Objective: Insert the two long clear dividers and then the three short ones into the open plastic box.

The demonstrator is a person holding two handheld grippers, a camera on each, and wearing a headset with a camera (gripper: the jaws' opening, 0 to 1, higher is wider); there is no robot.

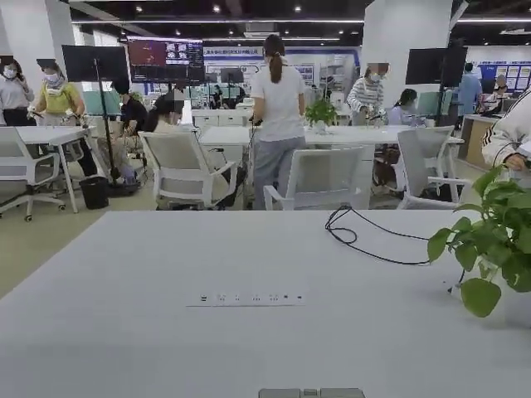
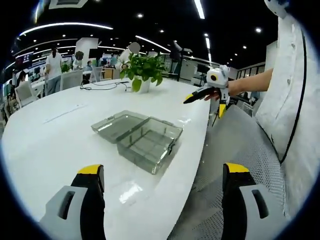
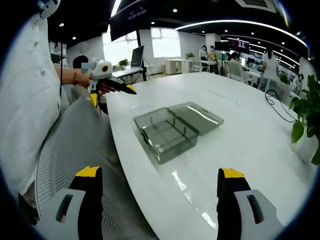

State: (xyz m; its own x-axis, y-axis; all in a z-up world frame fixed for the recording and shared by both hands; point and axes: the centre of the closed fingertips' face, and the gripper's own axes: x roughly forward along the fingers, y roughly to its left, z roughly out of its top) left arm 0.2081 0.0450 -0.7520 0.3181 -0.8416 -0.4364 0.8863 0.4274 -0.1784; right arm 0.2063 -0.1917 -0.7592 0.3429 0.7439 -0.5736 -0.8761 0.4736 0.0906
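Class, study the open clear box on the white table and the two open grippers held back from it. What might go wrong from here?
1. The box sits close to the table's curved near edge, and neither the left gripper nor the right gripper steadies it; a sideways push while loading could slide it off.
2. Its lid lies open flat beside the base, where fingers might catch and flip it.
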